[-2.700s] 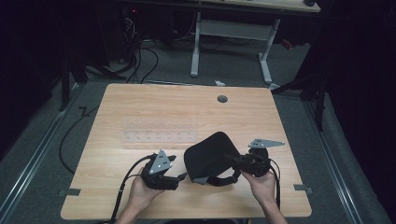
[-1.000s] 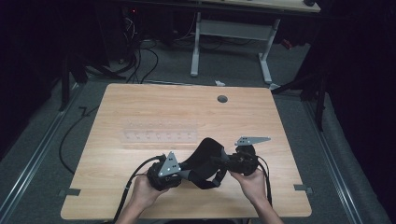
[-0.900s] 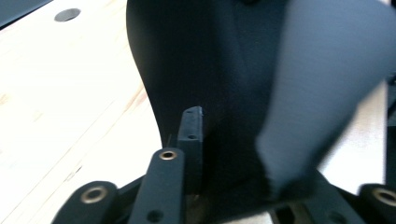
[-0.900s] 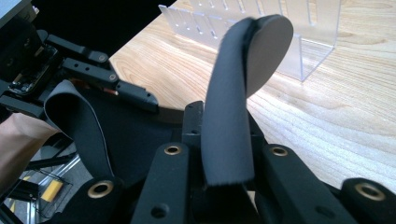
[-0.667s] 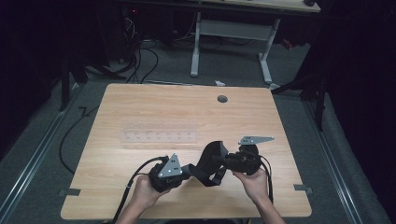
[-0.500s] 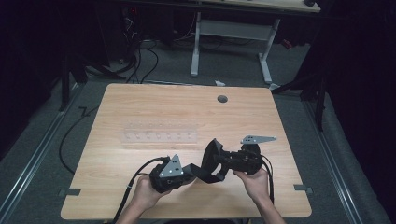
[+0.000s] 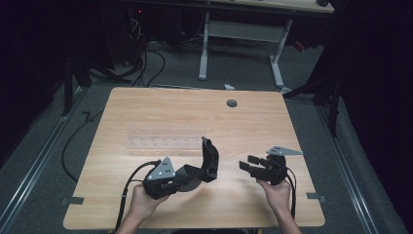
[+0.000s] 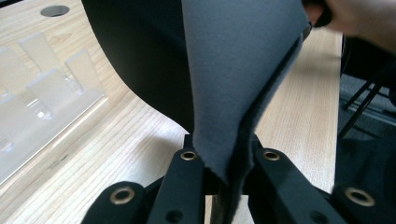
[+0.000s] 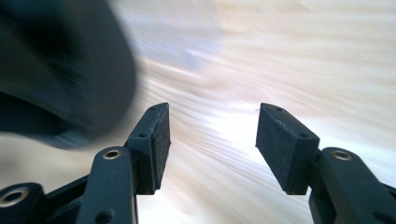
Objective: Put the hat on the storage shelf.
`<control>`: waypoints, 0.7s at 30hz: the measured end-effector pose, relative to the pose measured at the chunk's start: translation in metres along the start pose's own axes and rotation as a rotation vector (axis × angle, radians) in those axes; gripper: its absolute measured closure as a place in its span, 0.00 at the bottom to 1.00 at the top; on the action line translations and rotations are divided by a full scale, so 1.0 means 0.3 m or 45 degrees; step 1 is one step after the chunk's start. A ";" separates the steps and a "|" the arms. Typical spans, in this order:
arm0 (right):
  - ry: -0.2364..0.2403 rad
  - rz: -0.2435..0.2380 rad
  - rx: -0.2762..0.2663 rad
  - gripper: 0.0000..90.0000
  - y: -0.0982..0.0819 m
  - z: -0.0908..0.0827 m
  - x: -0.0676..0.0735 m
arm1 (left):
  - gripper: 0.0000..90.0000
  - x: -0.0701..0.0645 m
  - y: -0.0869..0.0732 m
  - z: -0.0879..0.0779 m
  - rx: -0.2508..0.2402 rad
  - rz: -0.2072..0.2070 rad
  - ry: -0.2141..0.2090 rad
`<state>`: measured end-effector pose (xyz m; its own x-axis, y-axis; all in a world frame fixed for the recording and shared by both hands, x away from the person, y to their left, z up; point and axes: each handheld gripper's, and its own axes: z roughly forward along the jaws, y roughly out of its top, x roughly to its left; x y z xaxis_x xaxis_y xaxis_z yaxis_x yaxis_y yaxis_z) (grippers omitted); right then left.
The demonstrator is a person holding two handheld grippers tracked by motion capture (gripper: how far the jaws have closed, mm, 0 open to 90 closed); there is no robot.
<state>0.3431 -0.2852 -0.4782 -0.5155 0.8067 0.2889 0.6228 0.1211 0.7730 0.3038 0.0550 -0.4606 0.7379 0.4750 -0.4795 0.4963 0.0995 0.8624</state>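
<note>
A flexible black pad with a grey underside (image 7: 209, 158) curls upward from my left gripper (image 7: 184, 174), which is shut on its edge near the table's front. In the left gripper view the folded grey and black sheet (image 8: 233, 70) rises from between the closed jaws of the left gripper (image 8: 226, 163). My right gripper (image 7: 247, 164) sits to the right of the pad, apart from it, and is open. In the right gripper view the right gripper (image 9: 212, 135) has bare pads (image 9: 156, 144) over wood, with the pad (image 9: 56, 70) blurred at the left.
A clear acrylic rack (image 7: 165, 142) lies on the wooden table (image 7: 146, 112) behind the pad, also seen as the rack (image 8: 42, 102) at left. A cable hole (image 7: 232, 103) is at the far middle. A second table and cables stand on the floor beyond.
The right gripper has let go of the pad and drawn away to the right. The pad, earlier bent between both grippers, now stands up from the left gripper alone.
</note>
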 end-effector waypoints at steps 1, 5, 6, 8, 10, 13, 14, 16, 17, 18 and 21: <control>0.000 0.000 0.000 0.50 0.000 0.000 0.000 | 0.96 0.000 0.000 0.000 0.000 0.000 0.000; -0.209 -0.037 0.079 0.50 -0.056 0.054 -0.056 | 0.96 0.009 0.013 -0.021 -0.033 -0.025 0.001; -0.209 -0.037 0.079 0.50 -0.056 0.054 -0.056 | 0.96 0.011 0.016 -0.026 -0.040 -0.029 0.003; -0.295 -0.048 0.110 0.50 -0.076 0.075 -0.077 | 0.96 0.020 0.024 -0.038 -0.056 -0.037 0.010; -0.347 -0.061 0.124 0.49 -0.084 0.086 -0.088 | 0.96 0.023 0.027 -0.042 -0.065 -0.042 0.013; -0.397 -0.073 0.139 0.48 -0.093 0.101 -0.100 | 0.96 0.036 0.041 -0.062 -0.103 -0.060 0.024; -0.397 -0.073 0.139 0.48 -0.093 0.101 -0.100 | 0.96 0.036 0.041 -0.062 -0.103 -0.060 0.024; -0.438 -0.103 0.129 0.48 -0.100 0.108 -0.102 | 0.96 0.043 0.049 -0.072 -0.124 -0.076 0.031; -0.444 -0.110 0.127 0.48 -0.101 0.110 -0.101 | 0.96 0.052 0.057 -0.084 -0.139 -0.080 0.039; -0.444 -0.110 0.127 0.48 -0.101 0.110 -0.101 | 0.96 0.052 0.057 -0.084 -0.139 -0.080 0.039; -0.462 -0.129 0.115 0.47 -0.104 0.115 -0.101 | 0.96 0.062 0.067 -0.100 -0.166 -0.090 0.053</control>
<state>0.3596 -0.2934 -0.5306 -0.3456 0.9382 -0.0177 0.6367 0.2484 0.7300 0.3138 0.0920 -0.4471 0.6824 0.4984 -0.5348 0.4807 0.2451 0.8419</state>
